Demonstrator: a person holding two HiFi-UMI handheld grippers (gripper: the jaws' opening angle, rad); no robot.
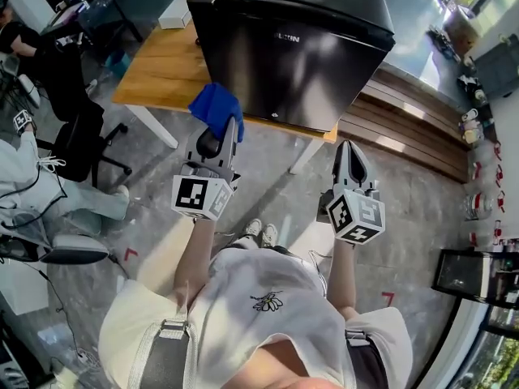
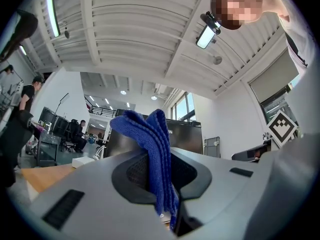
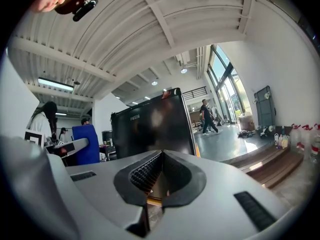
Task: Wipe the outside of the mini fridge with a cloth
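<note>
**Blue cloth clamped in the left tongs, in front of the fridge**

A glossy black mini fridge [image 1: 284,47] stands on a light wooden table [image 1: 158,71], its door facing the person. The left gripper [image 1: 230,126] is closed on a folded blue knitted cloth [image 1: 215,108], which sticks up out of its tips near the left edge of the fridge door. The cloth looks short of the door. The right gripper [image 1: 349,146] hangs further right, below the near right corner of the table. Its jaws are pressed together with nothing between them, pointing at the fridge.
</note>
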